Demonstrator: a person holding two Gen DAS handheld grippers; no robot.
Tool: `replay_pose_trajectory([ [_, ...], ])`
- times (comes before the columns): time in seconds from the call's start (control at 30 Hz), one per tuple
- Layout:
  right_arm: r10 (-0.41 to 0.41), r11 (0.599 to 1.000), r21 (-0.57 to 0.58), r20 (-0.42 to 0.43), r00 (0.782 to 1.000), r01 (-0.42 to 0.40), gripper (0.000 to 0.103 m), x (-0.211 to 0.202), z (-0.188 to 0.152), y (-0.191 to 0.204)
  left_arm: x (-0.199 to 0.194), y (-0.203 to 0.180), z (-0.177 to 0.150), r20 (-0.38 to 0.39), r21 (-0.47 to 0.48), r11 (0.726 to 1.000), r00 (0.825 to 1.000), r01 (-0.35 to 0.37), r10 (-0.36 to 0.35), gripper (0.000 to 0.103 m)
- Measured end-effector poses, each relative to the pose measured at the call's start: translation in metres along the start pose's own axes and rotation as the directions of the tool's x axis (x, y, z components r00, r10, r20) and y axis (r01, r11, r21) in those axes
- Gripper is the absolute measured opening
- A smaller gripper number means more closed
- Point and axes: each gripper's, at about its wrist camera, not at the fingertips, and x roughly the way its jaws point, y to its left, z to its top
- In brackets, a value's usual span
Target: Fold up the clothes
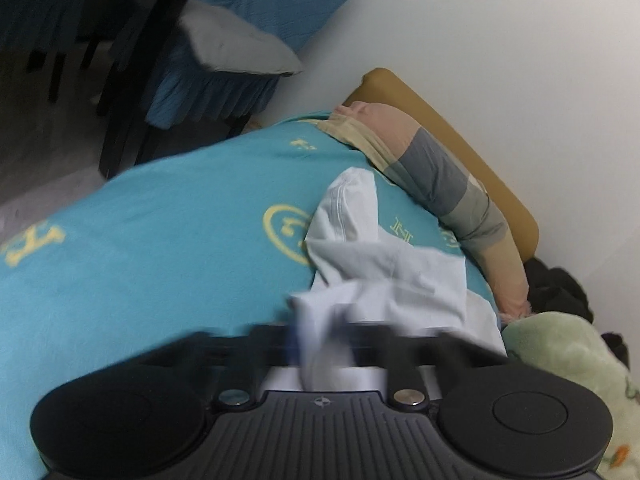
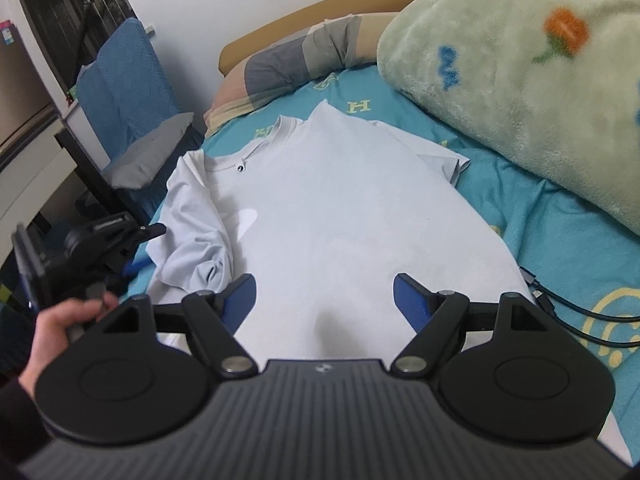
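Note:
A white T-shirt (image 2: 340,208) lies flat, collar away from me, on the teal bed sheet (image 2: 560,220). Its left sleeve (image 2: 192,232) is bunched at the bed's left side. My left gripper (image 1: 320,344) is shut on a fold of the white T-shirt (image 1: 380,272), which rises in a crumpled peak; the view there is blurred. The right wrist view shows that left gripper (image 2: 152,240) at the sleeve's edge, held by a hand (image 2: 60,328). My right gripper (image 2: 324,300) stands open just over the shirt's lower part, blue pads wide apart with nothing between them.
A green fleece blanket (image 2: 520,60) is heaped on the right of the bed. A striped pillow (image 2: 304,60) lies along the tan headboard (image 2: 328,8). A black cable (image 2: 568,308) runs across the sheet at right. A blue-covered chair (image 2: 128,80) stands by the left edge.

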Motion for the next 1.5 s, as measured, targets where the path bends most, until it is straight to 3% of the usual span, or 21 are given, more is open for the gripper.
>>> replay_pose_trajectory([
  [0.17, -0.010, 0.999, -0.051, -0.001, 1.000, 0.010, 0.077, 0.002, -0.004, 0.012, -0.019, 0.001, 0.051, 0.026, 0.082, 0.997, 1.000, -0.015, 0.013, 0.001],
  [0.3, -0.025, 0.995, -0.093, 0.019, 1.000, 0.027, 0.077, 0.002, -0.005, 0.021, -0.032, 0.002, 0.123, 0.096, 0.199, 0.968, 0.986, -0.152, 0.135, 0.001],
  [0.37, -0.032, 0.993, -0.111, 0.031, 0.999, 0.035, 0.077, 0.003, -0.006, 0.023, -0.032, 0.004, 0.160, 0.177, 0.258, 0.929, 0.958, -0.267, 0.227, 0.001],
  [0.43, -0.044, 0.991, -0.126, 0.043, 0.998, 0.049, 0.077, 0.004, -0.007, 0.026, -0.028, 0.014, 0.191, 0.248, 0.264, 0.885, 0.913, -0.384, 0.323, 0.000],
  [0.5, -0.054, 0.989, -0.135, 0.053, 0.997, 0.061, 0.077, 0.006, -0.007, 0.027, -0.018, 0.031, 0.210, 0.269, 0.247, 0.843, 0.870, -0.477, 0.414, 0.001],
  [0.53, -0.056, 0.989, -0.134, 0.055, 0.997, 0.063, 0.077, 0.008, -0.006, 0.027, -0.012, 0.044, 0.214, 0.247, 0.232, 0.834, 0.860, -0.500, 0.446, 0.001],
  [0.6, -0.058, 0.990, -0.124, 0.057, 0.997, 0.065, 0.077, 0.012, -0.004, 0.026, -0.004, 0.068, 0.209, 0.195, 0.199, 0.850, 0.870, -0.487, 0.453, 0.002],
  [0.67, -0.059, 0.991, -0.118, 0.062, 0.996, 0.066, 0.077, 0.016, -0.003, 0.026, 0.000, 0.087, 0.199, 0.158, 0.175, 0.867, 0.882, -0.467, 0.444, 0.014],
  [0.73, -0.056, 0.990, -0.124, 0.071, 0.996, 0.065, 0.077, 0.018, -0.004, 0.030, -0.002, 0.094, 0.184, 0.147, 0.176, 0.876, 0.892, -0.449, 0.427, 0.035],
  [0.8, -0.048, 0.988, -0.139, 0.086, 0.995, 0.060, 0.077, 0.019, -0.004, 0.035, -0.010, 0.094, 0.169, 0.116, 0.192, 0.893, 0.913, -0.406, 0.390, 0.039],
  [0.9, -0.013, 0.990, -0.141, 0.107, 0.994, 0.028, 0.077, 0.016, -0.004, 0.042, -0.034, 0.076, 0.145, 0.087, 0.233, 0.905, 0.935, -0.355, 0.345, 0.054],
  [0.97, 0.016, 0.987, -0.163, 0.121, 0.993, 0.004, 0.077, 0.012, -0.007, 0.049, -0.057, 0.054, 0.127, 0.081, 0.272, 0.904, 0.944, -0.328, 0.319, 0.057],
  [1.07, 0.042, 0.978, -0.208, 0.153, 0.987, -0.010, 0.077, 0.002, -0.009, 0.056, -0.097, 0.015, 0.092, 0.082, 0.331, 0.903, 0.961, -0.275, 0.263, 0.070],
  [1.1, 0.048, 0.976, -0.217, 0.166, 0.985, -0.011, 0.077, -0.002, -0.009, 0.057, -0.113, 0.002, 0.079, 0.090, 0.355, 0.899, 0.966, -0.257, 0.241, 0.083],
  [1.13, 0.054, 0.975, -0.222, 0.179, 0.982, -0.013, 0.077, -0.007, -0.008, 0.057, -0.128, -0.011, 0.065, 0.098, 0.378, 0.894, 0.971, -0.239, 0.218, 0.088],
  [1.27, 0.074, 0.977, -0.209, 0.200, 0.977, -0.031, 0.077, -0.026, -0.007, 0.053, -0.177, -0.050, 0.009, 0.085, 0.394, 0.906, 0.988, -0.154, 0.131, 0.089],
  [1.5, 0.074, 0.968, -0.249, 0.265, 0.961, -0.005, 0.077, -0.067, -0.011, 0.047, -0.226, -0.107, -0.073, 0.039, 0.470, 0.879, 0.997, -0.081, 0.072, 0.091],
])
